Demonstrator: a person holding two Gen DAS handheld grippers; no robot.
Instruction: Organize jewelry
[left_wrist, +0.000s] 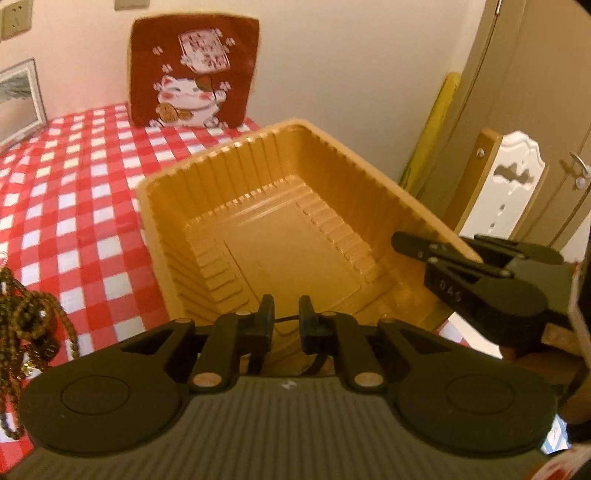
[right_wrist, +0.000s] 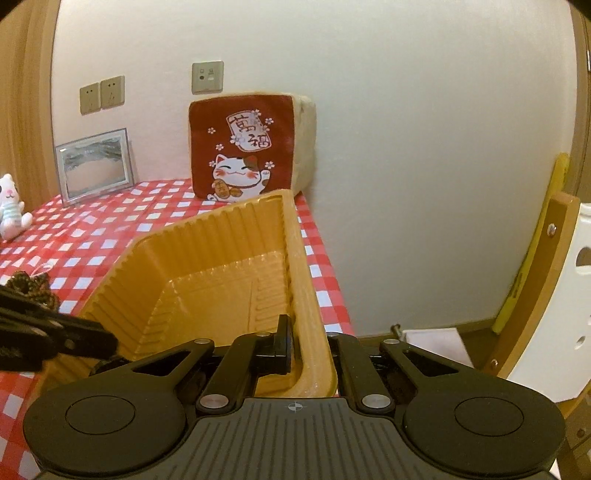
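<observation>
A gold ribbed plastic tray (left_wrist: 207, 173) sits on the red-checked table; its inside is bare. It also shows in the right wrist view (right_wrist: 221, 229). My right gripper (right_wrist: 310, 347) is shut on the tray's right wall, one finger inside and one outside; it shows from the side in the left wrist view (left_wrist: 436, 254). My left gripper (left_wrist: 286, 321) hovers over the tray's near edge, its jaws a narrow gap apart with a thin black cord between them. Brown bead strands (left_wrist: 26, 317) lie in a heap at the far left, also visible in the right wrist view (right_wrist: 31, 286).
A red lucky-cat cushion (left_wrist: 194, 72) leans on the wall behind the tray. A framed picture (right_wrist: 94, 166) and a small white plush (right_wrist: 11, 210) stand at the back left. A white and wood chair (left_wrist: 506, 181) stands off the table's right edge.
</observation>
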